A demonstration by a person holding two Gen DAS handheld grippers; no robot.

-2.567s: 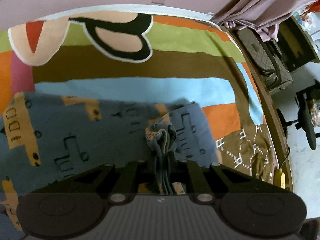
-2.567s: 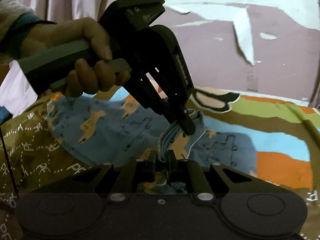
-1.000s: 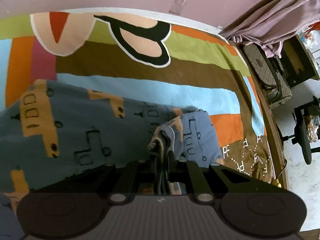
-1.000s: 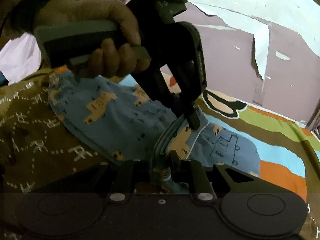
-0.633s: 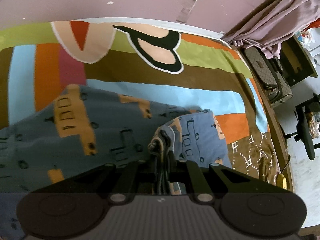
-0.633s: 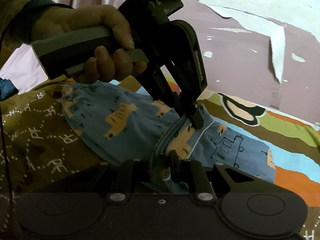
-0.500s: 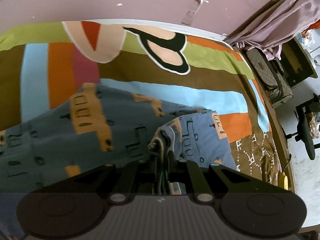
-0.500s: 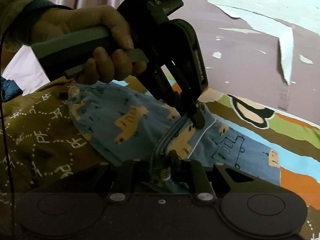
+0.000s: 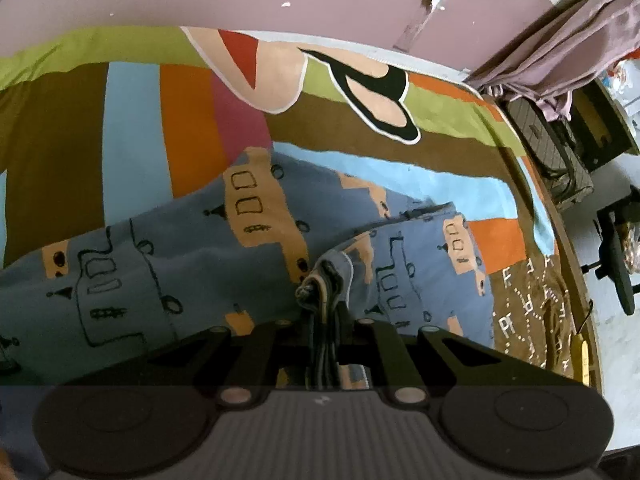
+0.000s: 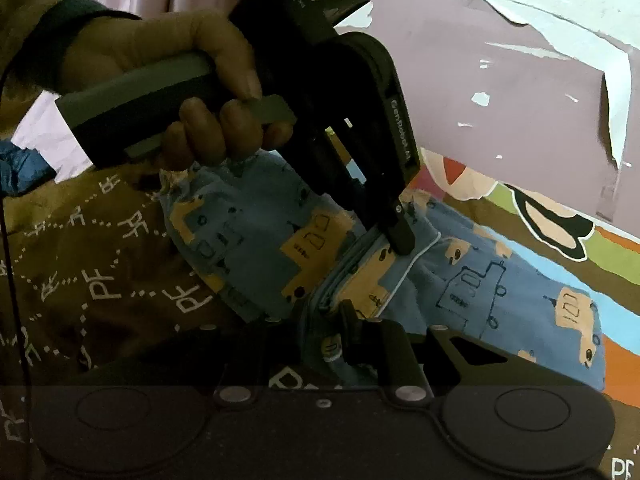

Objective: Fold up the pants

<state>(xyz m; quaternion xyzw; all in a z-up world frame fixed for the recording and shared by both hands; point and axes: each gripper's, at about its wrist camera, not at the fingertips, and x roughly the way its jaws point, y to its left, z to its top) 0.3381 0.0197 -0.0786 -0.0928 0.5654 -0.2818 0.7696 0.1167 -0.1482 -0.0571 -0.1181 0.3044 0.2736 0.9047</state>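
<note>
a striped bedspread [image 9: 168, 128] in bands of green, brown, light blue and orange covers the bed, with a large peach and black cartoon shape near the far edge, where it meets a mauve wall [image 10: 500, 92] with patches of peeled paint. at the near side of the bed lies a brown blanket [image 10: 80, 272] printed with white dotted lines and letters. on top of both lie the pants [image 9: 180, 272], blue cloth patterned with tan buses and black outline drawings, spread across the striped bands and partly doubled over so that one layer lies on another. in the left wrist view a gathered edge of the pants rises in a bunch straight into the left gripper [image 9: 326, 320], whose jaws are clamped tight on several stacked layers of the cloth. the right wrist view shows the same left gripper from the side, tilted steeply down, its dark tips pinching the fold where a white piped seam runs; a hand [image 10: 192, 92] in a dark cuff is wrapped around its grey handle. the right gripper [image 10: 332, 320] is likewise closed on the pants, with a thick wad of blue cloth pinched between its narrow jaws, just beside the left one's grip on the same folded edge. beyond the bed, at the right of the left wrist view, stand a quilted bag [image 9: 548, 148], draped mauve cloth and a black office chair [image 9: 616, 252].
</note>
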